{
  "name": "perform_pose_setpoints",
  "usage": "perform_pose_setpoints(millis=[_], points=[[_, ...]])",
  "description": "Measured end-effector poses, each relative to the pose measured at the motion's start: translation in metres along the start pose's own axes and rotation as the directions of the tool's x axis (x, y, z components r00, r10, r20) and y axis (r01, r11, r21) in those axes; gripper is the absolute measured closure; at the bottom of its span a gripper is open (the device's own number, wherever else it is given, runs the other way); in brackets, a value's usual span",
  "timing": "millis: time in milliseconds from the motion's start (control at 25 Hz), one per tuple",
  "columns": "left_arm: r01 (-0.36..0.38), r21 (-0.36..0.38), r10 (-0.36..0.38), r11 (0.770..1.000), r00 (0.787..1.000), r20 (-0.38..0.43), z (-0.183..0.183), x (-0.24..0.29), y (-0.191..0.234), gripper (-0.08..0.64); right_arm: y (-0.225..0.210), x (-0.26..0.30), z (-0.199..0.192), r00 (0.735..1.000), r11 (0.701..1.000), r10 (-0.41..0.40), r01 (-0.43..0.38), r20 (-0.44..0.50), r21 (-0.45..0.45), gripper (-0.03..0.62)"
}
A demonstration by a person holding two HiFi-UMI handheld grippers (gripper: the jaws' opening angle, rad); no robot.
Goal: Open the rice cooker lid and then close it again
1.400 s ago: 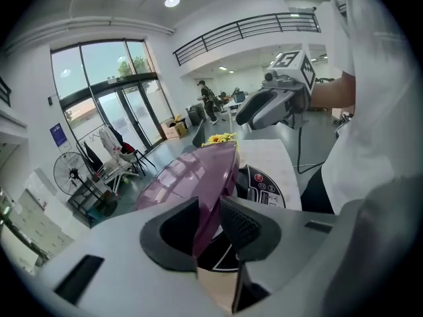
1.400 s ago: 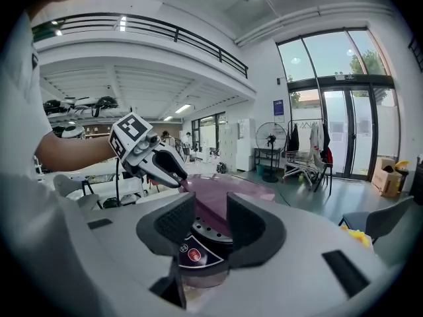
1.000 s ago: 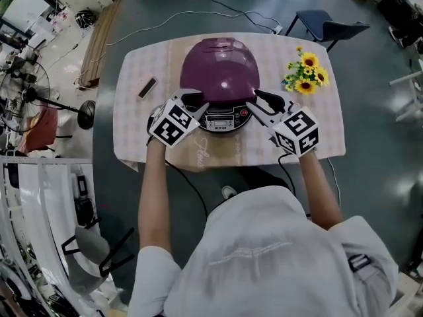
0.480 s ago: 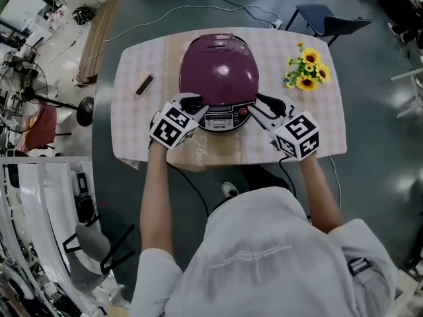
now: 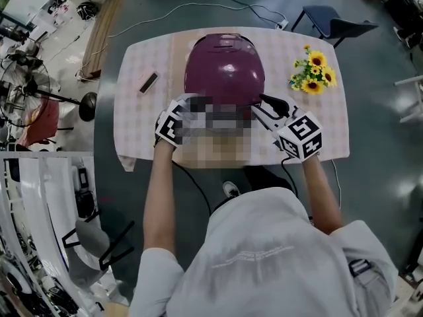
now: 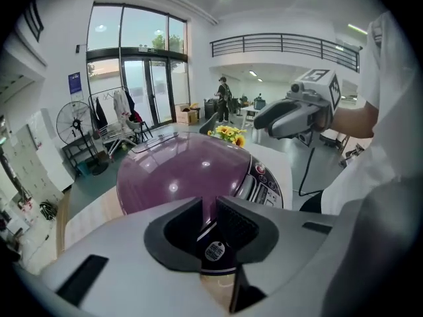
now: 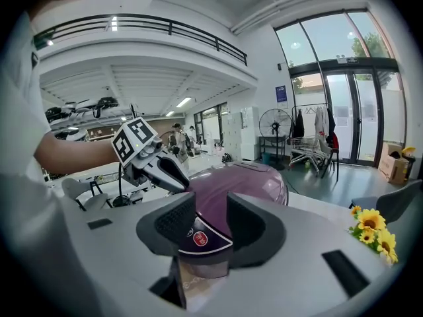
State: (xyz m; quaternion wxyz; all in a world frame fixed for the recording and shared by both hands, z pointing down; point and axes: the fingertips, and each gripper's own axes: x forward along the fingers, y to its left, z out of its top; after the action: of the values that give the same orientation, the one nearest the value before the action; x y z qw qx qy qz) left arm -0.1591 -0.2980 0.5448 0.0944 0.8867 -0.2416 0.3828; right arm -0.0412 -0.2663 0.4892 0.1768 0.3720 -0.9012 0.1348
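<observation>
A purple rice cooker [image 5: 225, 71] stands mid-table with its lid down; it also fills the left gripper view as a glossy dome [image 6: 185, 170] with the control panel [image 6: 264, 189] at its front. My left gripper [image 5: 188, 104] is at the cooker's front left. Its jaws are closing to a narrow gap [image 6: 209, 207], through which I see the cooker's lower front, and the pads press on nothing. My right gripper [image 5: 262, 108] is at the front right, open [image 7: 210, 216], with the cooker's front and a red sticker beyond the gap. A mosaic patch hides the cooker's front in the head view.
The table [image 5: 139, 121] has a pale checked cloth. A bunch of sunflowers [image 5: 313, 75] lies at the right, and a small dark bar [image 5: 147, 82] at the left. A chair [image 5: 330, 24] stands behind the table, and a cable [image 5: 165, 13] runs over the floor.
The left gripper has rolled a little in place at the cooker's front left. The right gripper has kept still. The lid stays down.
</observation>
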Motion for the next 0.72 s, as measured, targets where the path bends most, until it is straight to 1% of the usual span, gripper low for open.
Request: perform_pose_setpoints(millis=[80,280,400,520,640,720], points=[[-0.004,0.011,0.005,1.0,1.0,-0.016,-0.0009,0.0021,-0.0005,0.486,0.0003,0.0017,-0.0007,1.0,1.0,0.001,-0.001,-0.002,-0.002,0.43],[0.008,-0.017,-0.008,1.0,0.999,-0.031,-0.0015,0.0019,0.0008,0.486,0.002,0.0051,-0.0013,1.0,1.0,0.006,-0.006,-0.013,-0.008,0.43],[0.027,-0.025,-0.029,0.999,0.998,-0.059,-0.0027,0.0033,0.0005,0.488,0.0033,0.006,-0.0038,1.0,1.0,0.009,-0.009,-0.017,-0.008,0.428],[0.038,-0.012,-0.039,0.999,0.995,-0.092,-0.0032,0.0041,-0.0006,0.488,0.0045,0.0064,-0.0058,1.0,1.0,0.009,-0.009,-0.023,-0.008,0.43],[0.02,-0.001,-0.02,1.0,0.994,-0.107,-0.0026,0.0036,-0.0004,0.488,0.0051,0.0068,-0.0047,1.0,1.0,0.009,-0.009,-0.024,-0.01,0.43],[0.0,-0.01,-0.001,1.0,0.995,-0.102,-0.0023,0.0038,-0.0004,0.488,0.0054,0.0066,-0.0047,1.0,1.0,0.009,-0.009,-0.025,-0.011,0.428]])
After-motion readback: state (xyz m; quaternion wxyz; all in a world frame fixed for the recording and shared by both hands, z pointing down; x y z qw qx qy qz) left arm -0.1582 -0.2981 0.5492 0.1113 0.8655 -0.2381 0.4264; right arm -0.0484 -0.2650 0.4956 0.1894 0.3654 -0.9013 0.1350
